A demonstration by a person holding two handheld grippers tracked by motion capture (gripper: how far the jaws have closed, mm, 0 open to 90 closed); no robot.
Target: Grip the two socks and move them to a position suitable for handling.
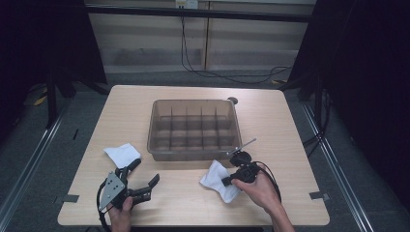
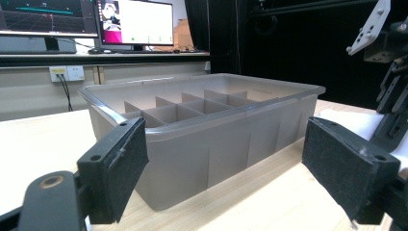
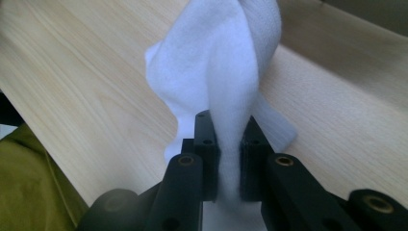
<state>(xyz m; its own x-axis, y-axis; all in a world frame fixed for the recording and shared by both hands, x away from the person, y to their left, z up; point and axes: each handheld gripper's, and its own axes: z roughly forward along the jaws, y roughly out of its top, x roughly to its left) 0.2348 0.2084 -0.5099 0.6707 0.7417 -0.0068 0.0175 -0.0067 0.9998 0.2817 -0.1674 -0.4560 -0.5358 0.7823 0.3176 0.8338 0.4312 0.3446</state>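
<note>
A white cloth (image 1: 218,180) lies bunched on the table in front of the grey divided bin (image 1: 159,145). My right gripper (image 1: 227,181) is shut on it; in the right gripper view the cloth (image 3: 226,72) is pinched between the two black pads (image 3: 210,159) and rises ahead of them. My left gripper (image 1: 144,175) rests at the table's front left, open, its pads (image 2: 118,168) wide apart and nothing between them. Through its jaws I see the bin (image 2: 202,139) close ahead. A second white cloth (image 1: 122,154) lies just beyond the left gripper, left of the bin.
The bin's compartments (image 1: 193,128) look empty. Wooden table (image 1: 270,125) with edges near both hands. Monitors (image 2: 130,21) stand on a desk behind the table in the left gripper view. A cable (image 1: 217,72) runs on the floor beyond.
</note>
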